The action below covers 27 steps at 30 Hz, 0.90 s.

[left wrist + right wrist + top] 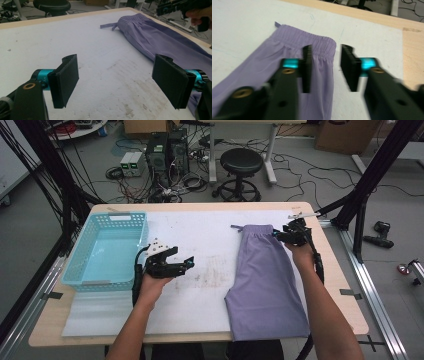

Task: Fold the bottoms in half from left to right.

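Note:
A pair of purple shorts (265, 280) lies flat on the right half of the white mat (200, 235), waistband at the far end with a drawstring poking out to the left. My right gripper (277, 235) hovers at the waistband's right corner. In the right gripper view its jaws stand apart above the elastic waistband (317, 42), and my right gripper (326, 67) is open with nothing pressed between the pads. My left gripper (186, 265) rests over the bare mat left of the shorts, open wide (116, 75). The shorts (160, 40) lie beyond its right jaw.
A light blue plastic basket (120, 215) stands on the table's left side. The wooden table edge (345, 270) runs close to the shorts on the right. A black stool (241, 162) and cables sit on the floor beyond the table.

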### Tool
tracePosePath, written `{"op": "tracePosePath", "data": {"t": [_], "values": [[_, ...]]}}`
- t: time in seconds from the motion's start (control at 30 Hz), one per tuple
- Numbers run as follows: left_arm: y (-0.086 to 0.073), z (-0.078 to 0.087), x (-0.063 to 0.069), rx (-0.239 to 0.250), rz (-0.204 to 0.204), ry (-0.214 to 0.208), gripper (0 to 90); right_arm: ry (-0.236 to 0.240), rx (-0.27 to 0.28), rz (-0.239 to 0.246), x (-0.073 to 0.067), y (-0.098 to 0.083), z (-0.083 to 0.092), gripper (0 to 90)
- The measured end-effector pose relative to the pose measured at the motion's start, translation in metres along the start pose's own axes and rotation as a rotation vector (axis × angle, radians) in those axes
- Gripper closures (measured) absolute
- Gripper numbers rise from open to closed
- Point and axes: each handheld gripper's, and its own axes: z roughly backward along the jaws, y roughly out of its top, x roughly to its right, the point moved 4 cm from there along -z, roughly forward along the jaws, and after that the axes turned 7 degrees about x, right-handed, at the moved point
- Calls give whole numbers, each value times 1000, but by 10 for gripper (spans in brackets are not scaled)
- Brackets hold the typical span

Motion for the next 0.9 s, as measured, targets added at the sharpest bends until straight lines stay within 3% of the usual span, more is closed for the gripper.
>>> {"op": "tracePosePath", "data": {"t": [0.07, 0.17, 0.23, 0.33, 0.47, 0.53, 0.6, 0.77, 0.9], "values": [[-2, 1, 1, -3, 1, -6, 218, 33, 5, -9, 2, 2, 10, 783], [-5, 1, 3, 0, 5, -13, 220, 113, -39, 0, -5, -2, 9, 808], [-6, 0, 3, -5, 4, -19, 222, 140, -56, 18, -12, -8, 5, 803], [-6, -1, 5, -7, 6, -26, 228, 129, -141, 17, -15, -31, -6, 823], [-7, -3, 6, -10, 0, -31, 237, 21, -196, -37, 2, -60, -9, 826], [-7, -3, 4, -10, 4, -27, 237, -13, -171, -65, 11, -65, -4, 803], [-7, -2, 2, -5, 8, -25, 237, -6, -153, -95, 16, -65, 2, 771], [-7, -3, 0, 4, 4, -25, 237, 22, -60, -98, 14, -53, 27, 695], [-7, -4, 2, 8, 2, -33, 234, 30, -10, -75, 12, -50, 46, 557]]}}
